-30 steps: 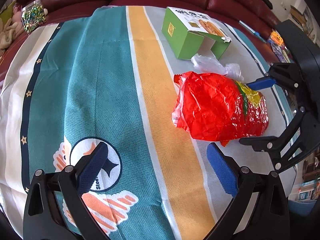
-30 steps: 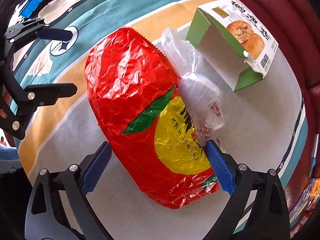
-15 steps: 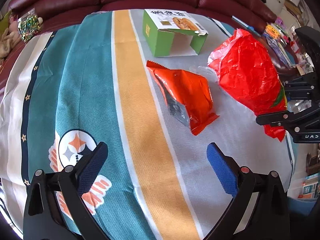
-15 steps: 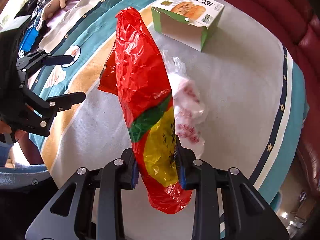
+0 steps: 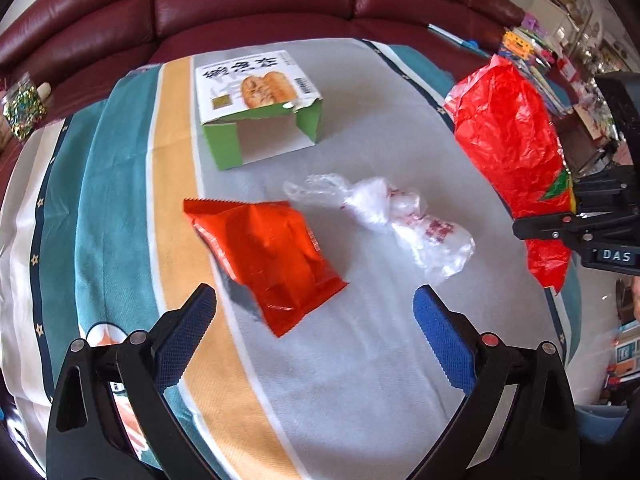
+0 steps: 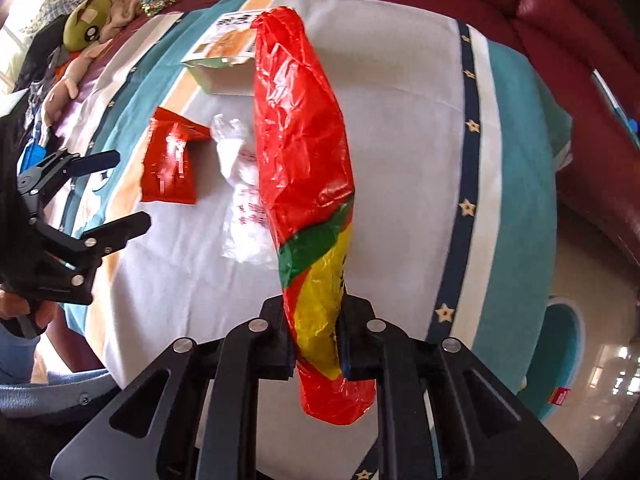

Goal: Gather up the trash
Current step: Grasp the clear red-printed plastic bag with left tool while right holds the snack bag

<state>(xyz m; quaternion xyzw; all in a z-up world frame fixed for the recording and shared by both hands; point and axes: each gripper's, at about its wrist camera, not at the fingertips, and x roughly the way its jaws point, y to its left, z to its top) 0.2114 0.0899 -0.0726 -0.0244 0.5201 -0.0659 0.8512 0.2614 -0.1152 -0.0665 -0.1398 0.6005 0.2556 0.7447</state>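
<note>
My right hand-held gripper (image 6: 316,344) is closing on the big red snack bag (image 6: 304,160), pads pinching its yellow end, the bag lifted clear of the blanket (image 5: 360,380) on the sofa. That is one piece in hand; I see no bin, so nothing looks collected yet. My left hand-held gripper (image 5: 316,328) hangs wide open, nothing between its fingers. Just ahead of it lies the orange wrapper (image 5: 272,252); ahead and to its right the clear plastic bag (image 5: 396,216); farther ahead the open green box (image 5: 256,112). All three remain. Nothing blocks the wrapper; the plastic bag lies just beside it, not touching as far as I can tell.
</note>
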